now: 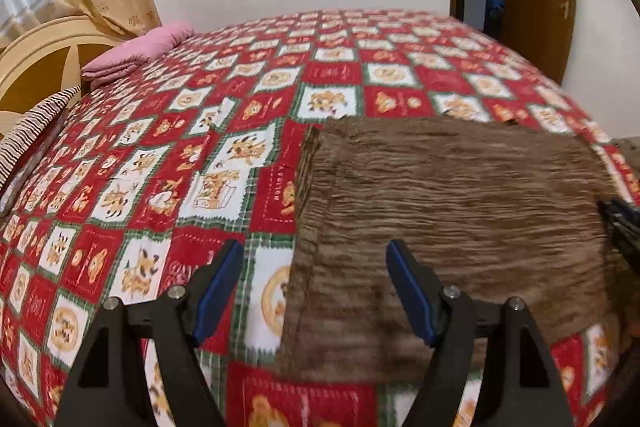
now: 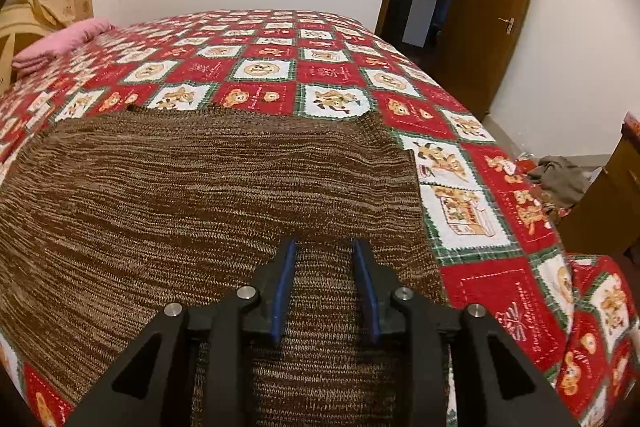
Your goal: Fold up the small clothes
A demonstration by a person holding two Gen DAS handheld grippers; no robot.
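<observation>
A brown knitted garment [image 1: 452, 195] lies flat on the bed, and also fills the right wrist view [image 2: 192, 203]. My left gripper [image 1: 316, 251] is open and empty, above the garment's near left edge, one finger over the bedspread and one over the knit. My right gripper [image 2: 324, 247] is open and empty, just above the garment near its right edge; its tip [image 1: 620, 223] shows at the right of the left wrist view.
The bed has a red, white and green bear-print bedspread [image 1: 248, 115]. Folded pink cloth [image 1: 140, 51] and a striped pillow [image 1: 32, 131] lie at the headboard end. A brown door [image 2: 492, 27] stands open. A grey cloth heap [image 2: 560, 179] lies on the floor.
</observation>
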